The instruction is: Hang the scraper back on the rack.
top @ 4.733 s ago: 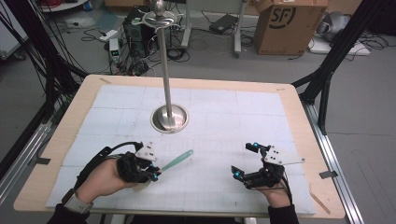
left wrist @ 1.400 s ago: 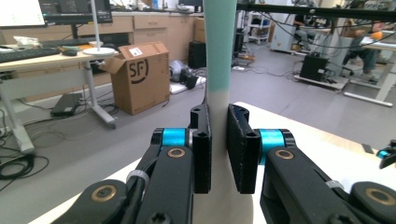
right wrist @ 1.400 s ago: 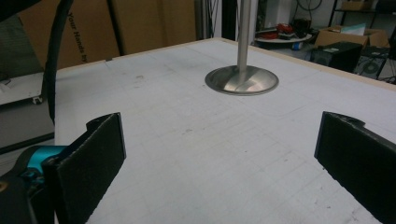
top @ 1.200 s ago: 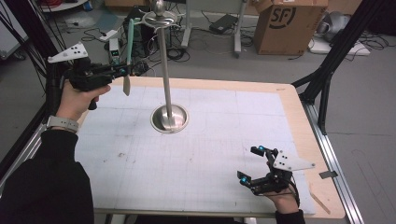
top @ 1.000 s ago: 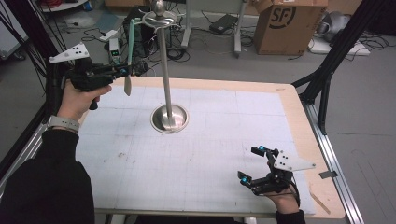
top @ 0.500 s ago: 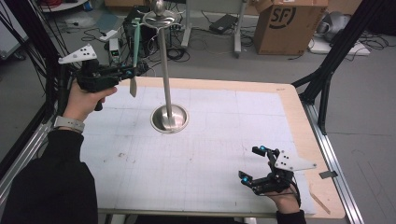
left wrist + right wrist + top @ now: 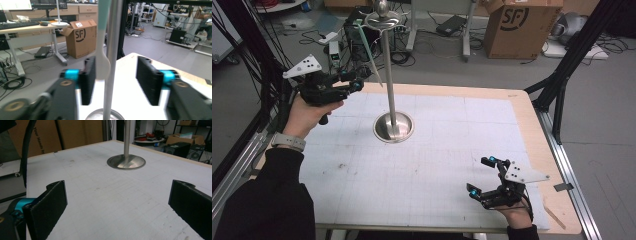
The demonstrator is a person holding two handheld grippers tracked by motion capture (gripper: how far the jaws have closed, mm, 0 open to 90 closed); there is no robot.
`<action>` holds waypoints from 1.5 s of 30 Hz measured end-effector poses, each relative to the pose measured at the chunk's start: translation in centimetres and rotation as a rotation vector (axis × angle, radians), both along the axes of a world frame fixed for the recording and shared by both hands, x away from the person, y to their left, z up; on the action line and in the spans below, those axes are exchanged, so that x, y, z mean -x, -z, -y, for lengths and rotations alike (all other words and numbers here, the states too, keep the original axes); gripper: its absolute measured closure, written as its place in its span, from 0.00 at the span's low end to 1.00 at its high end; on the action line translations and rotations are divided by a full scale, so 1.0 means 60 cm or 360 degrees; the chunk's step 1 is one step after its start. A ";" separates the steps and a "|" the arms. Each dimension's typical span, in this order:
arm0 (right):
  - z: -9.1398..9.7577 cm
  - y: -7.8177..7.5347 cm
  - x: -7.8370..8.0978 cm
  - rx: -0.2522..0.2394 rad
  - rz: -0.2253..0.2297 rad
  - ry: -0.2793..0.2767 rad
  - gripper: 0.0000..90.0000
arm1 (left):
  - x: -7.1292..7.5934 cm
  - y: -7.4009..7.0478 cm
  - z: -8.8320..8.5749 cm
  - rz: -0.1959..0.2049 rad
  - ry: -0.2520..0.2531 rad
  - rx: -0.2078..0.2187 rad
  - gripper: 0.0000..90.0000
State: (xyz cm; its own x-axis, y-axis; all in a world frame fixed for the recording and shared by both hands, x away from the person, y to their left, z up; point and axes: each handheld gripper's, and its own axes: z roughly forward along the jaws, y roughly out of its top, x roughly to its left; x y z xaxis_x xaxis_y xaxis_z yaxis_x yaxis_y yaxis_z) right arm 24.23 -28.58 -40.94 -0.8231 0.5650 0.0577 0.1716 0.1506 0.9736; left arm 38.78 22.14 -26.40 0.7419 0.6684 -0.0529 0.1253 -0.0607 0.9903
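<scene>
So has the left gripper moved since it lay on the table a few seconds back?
Yes. The left gripper is now raised at the table's far-left corner beside the metal stand, its jaws just opened, the utensil hanging from the stand's top.

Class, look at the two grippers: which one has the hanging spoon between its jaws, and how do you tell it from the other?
The left gripper, raised beside the stand: the spoon hangs between its just-opened jaws. The right gripper sits low over the table, with nothing between its jaws.

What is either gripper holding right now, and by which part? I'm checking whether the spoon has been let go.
Nothing. The left gripper has just opened; the spoon hangs from the stand's top, its bowl between the parted jaws. The right gripper is open.
</scene>
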 end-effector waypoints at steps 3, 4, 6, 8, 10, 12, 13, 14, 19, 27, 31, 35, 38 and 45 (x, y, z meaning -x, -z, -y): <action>0.002 0.001 0.000 -0.0005 -0.0007 0.0007 0.01 | 0.012 0.005 0.001 0.0001 0.0059 0.0009 0.39; 0.003 0.001 0.000 -0.0004 -0.0007 0.0009 0.01 | 0.016 0.008 0.002 0.0010 0.0070 0.0010 0.35; 0.003 0.001 0.000 -0.0008 -0.0011 0.0008 0.01 | 0.027 0.014 0.006 0.0017 0.0089 0.0010 0.23; 0.001 0.002 -0.001 -0.0011 -0.0009 0.0009 0.01 | 0.035 0.020 0.007 0.0039 0.0102 0.0006 0.15; -0.001 0.002 -0.001 -0.0005 -0.0005 0.0007 0.01 | 0.044 0.027 0.006 0.0056 0.0106 0.0022 0.11; -0.004 0.002 -0.001 0.0000 -0.0007 0.0001 0.01 | 0.053 0.035 0.005 0.0051 0.0092 0.0026 0.08; -0.005 0.002 -0.002 0.0001 -0.0009 -0.0004 0.01 | 0.056 0.040 0.004 0.0034 0.0106 0.0037 0.08; -0.006 0.003 -0.002 0.0002 -0.0016 -0.0006 0.01 | 0.058 0.044 0.003 0.0017 0.0123 0.0041 0.08; -0.009 0.003 -0.005 0.0010 -0.0016 -0.0007 0.01 | 0.076 0.076 -0.005 -0.0045 0.0166 0.0071 0.06; -0.013 0.002 -0.011 -0.0010 -0.0008 0.0012 0.01 | 0.133 0.125 -0.001 0.0023 0.0183 0.0027 0.02; -0.014 -0.001 -0.013 -0.0022 0.0004 0.0016 0.01 | 0.160 0.146 0.002 0.0087 0.0200 0.0022 0.02; -0.016 -0.002 -0.013 -0.0031 0.0002 0.0013 0.01 | 0.175 0.173 0.003 0.0094 0.0176 -0.0084 0.02; -0.017 -0.002 -0.013 -0.0030 0.0004 0.0016 0.01 | 0.187 0.193 0.001 0.0090 0.0173 -0.0052 0.02; -0.016 -0.002 -0.013 -0.0033 0.0008 0.0020 0.01 | 0.209 0.228 -0.013 0.0069 0.0135 0.0002 0.02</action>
State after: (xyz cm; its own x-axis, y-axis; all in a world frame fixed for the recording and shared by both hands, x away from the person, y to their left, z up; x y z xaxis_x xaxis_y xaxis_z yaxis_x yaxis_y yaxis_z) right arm 24.98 -27.64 -40.83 -0.8162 0.5741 0.0653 0.1684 0.1282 0.9774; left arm 26.26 22.92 -40.08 0.7974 0.6032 -0.0201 0.0767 -0.0683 0.9947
